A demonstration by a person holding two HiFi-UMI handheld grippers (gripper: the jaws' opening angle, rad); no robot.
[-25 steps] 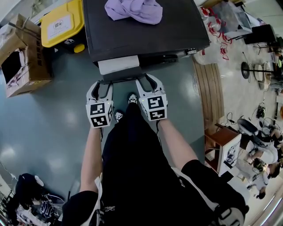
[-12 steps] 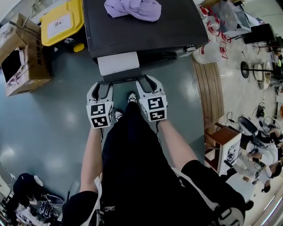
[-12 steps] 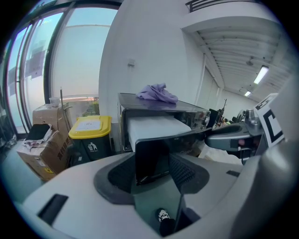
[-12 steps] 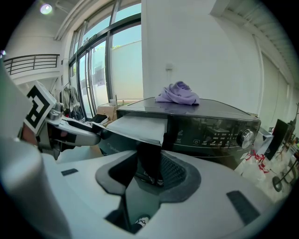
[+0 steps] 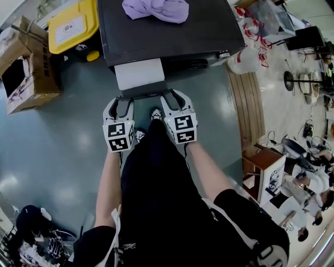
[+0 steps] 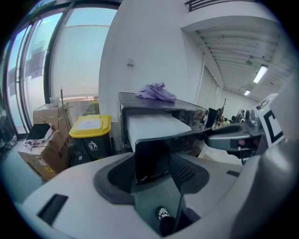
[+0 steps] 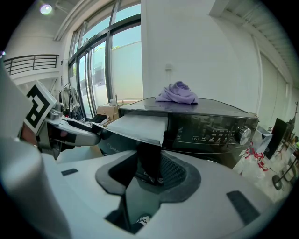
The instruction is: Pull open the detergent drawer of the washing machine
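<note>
The black washing machine point(image 5: 172, 31) stands ahead with a purple cloth point(image 5: 155, 9) on its top. Its detergent drawer point(image 5: 140, 73) is pulled partly out, its white tray showing behind a dark front panel point(image 5: 143, 94). My left gripper point(image 5: 121, 100) is closed on the panel's left end, my right gripper point(image 5: 171, 96) on its right end. In the left gripper view the dark panel point(image 6: 152, 158) fills the gap of the left gripper point(image 6: 153, 161). In the right gripper view the panel's edge point(image 7: 149, 161) sits pinched in the right gripper point(image 7: 149, 164), with the control knob point(image 7: 243, 134) beyond.
A yellow-lidded bin point(image 5: 73, 26) and a cardboard box point(image 5: 23, 68) stand left of the machine. White bags point(image 5: 250, 60) and a small wooden table point(image 5: 263, 167) are to the right. The person's shoes point(image 5: 155, 114) are just below the drawer.
The drawer has slid farther out of the machine, showing more of its white tray. Both grippers stay on the front panel and have drawn back slightly with it.
</note>
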